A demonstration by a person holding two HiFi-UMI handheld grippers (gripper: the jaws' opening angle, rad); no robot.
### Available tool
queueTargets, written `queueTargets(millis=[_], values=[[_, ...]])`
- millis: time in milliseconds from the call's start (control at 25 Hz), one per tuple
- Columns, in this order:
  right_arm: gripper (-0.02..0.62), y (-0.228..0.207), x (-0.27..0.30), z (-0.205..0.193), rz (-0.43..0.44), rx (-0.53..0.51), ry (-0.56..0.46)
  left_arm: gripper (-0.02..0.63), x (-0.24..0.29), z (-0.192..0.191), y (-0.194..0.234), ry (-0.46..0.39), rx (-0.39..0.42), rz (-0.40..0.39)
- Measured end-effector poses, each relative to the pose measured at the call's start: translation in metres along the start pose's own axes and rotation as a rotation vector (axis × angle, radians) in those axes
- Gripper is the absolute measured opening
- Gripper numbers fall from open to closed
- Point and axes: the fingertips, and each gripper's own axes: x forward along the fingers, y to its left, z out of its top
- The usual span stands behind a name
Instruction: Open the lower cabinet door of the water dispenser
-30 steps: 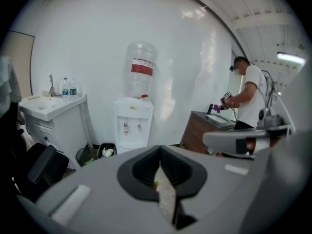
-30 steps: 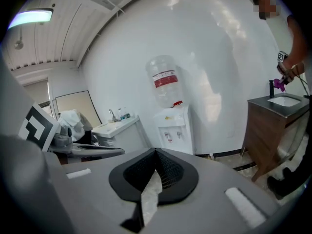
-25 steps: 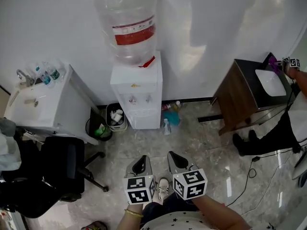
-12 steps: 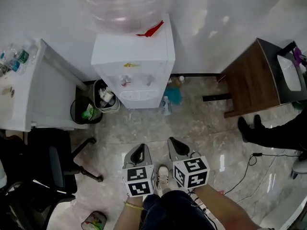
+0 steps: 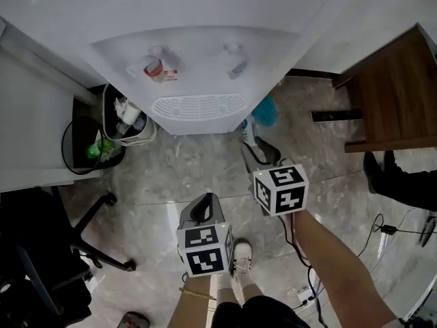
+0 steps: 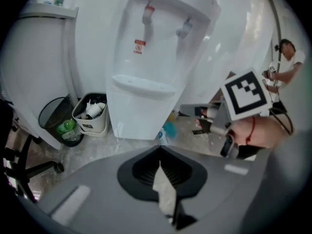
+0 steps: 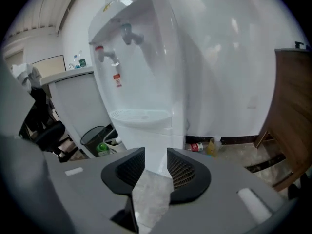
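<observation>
Your right gripper (image 7: 156,153) is nearer: its fingers just opened to a narrow gap, nothing between them. The white water dispenser's lower cabinet door (image 7: 161,136) stands upright, dead ahead. The left gripper (image 6: 160,150) fingers are closed and empty.

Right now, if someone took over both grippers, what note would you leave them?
Left gripper: jaws together, empty.
Right gripper: jaws apart, just been opening, nothing between them; it is the nearer to the water dispenser.
Lower door: shut, untouched, neither gripper on it.
Done: nothing yet.
To do: grip the door and pull it open.
</observation>
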Motion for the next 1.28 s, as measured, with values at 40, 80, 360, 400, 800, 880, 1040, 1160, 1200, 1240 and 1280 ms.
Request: queueTargets(millis=[40, 80, 360, 400, 800, 880, 1040, 1160, 1200, 1240, 1280], values=[[0.154, -0.009, 0.018, -0.006, 0.001, -0.017, -0.021, 0.008, 0.013, -0.007, 0.003, 0.013, 0.021, -0.002], [0.190, -0.017, 0.034, -0.013, 0.006, -0.035, -0.034, 0.008, 0.024, -0.014, 0.005, 0.021, 0.035, -0.006], [0.302, -0.042, 0.089, -0.014, 0.011, -0.093, -0.076, 0.008, 0.052, -0.026, 0.024, 0.012, -0.037, -0.026], [0.308, -0.042, 0.093, -0.009, 0.007, -0.096, -0.090, 0.008, 0.053, -0.025, 0.026, 0.008, -0.037, -0.025], [0.287, -0.046, 0.107, 0.004, -0.018, -0.099, -0.069, 0.008, 0.056, -0.031, 0.039, 0.027, -0.060, -0.013], [0.287, -0.046, 0.107, 0.004, -0.020, -0.084, -0.072, 0.008, 0.057, -0.030, 0.038, 0.032, -0.058, -0.010], [0.278, -0.043, 0.101, 0.001, -0.037, -0.064, -0.065, 0.008, 0.057, -0.030, 0.037, 0.031, -0.057, -0.008], [0.254, -0.033, 0.087, -0.013, -0.042, -0.052, -0.063, 0.008, 0.057, -0.030, 0.034, 0.032, -0.057, -0.007], [0.246, -0.028, 0.080, -0.020, -0.039, -0.042, -0.063, 0.008, 0.056, -0.030, 0.033, 0.031, -0.054, -0.010], [0.237, -0.023, 0.073, -0.026, -0.034, -0.027, -0.064, 0.008, 0.055, -0.030, 0.032, 0.029, -0.049, -0.015], [0.225, -0.018, 0.065, -0.032, -0.029, -0.007, -0.065, 0.008, 0.054, -0.030, 0.031, 0.026, -0.044, -0.018]])
